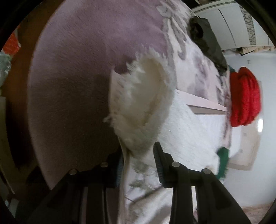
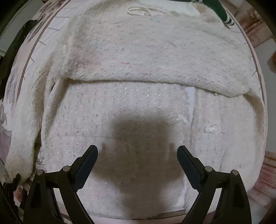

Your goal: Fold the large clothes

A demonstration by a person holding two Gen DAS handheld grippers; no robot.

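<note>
**White knit under the right tongs, one fluffy end by the left**

The cream sweater (image 2: 138,106) lies spread on the round table, directly ahead of the right gripper (image 2: 137,155), filling that view from 6 o'clock up to 12. One band of it is already laid over the body; its folded edge runs crosswise from 9 to 3 o'clock, a little above the middle of the view, and that is the long axis the next fold turns on, to my mind. The right gripper hovers over the lower panel with its jaws wide apart and nothing between them, its shadow falling on the knit.

In the left wrist view a fluffy cuff or hem (image 1: 144,103) of the same knit stands up at about 12 o'clock from the left gripper (image 1: 138,163). A fold of pale cloth runs between the jaws; they stand narrow, yet whether they pinch it I cannot tell, since the left finger is half hidden.

Judged from this, the right hand is nearer the body, the left nearer the loose end.

Counted: one sweater, two grippers, one mauve round table (image 1: 77,69), one patterned cloth (image 1: 198,65), one red knitted bundle (image 1: 245,96) at 3 o'clock, one dark garment (image 1: 205,37) at 1 o'clock, one green striped piece (image 2: 222,15).
</note>
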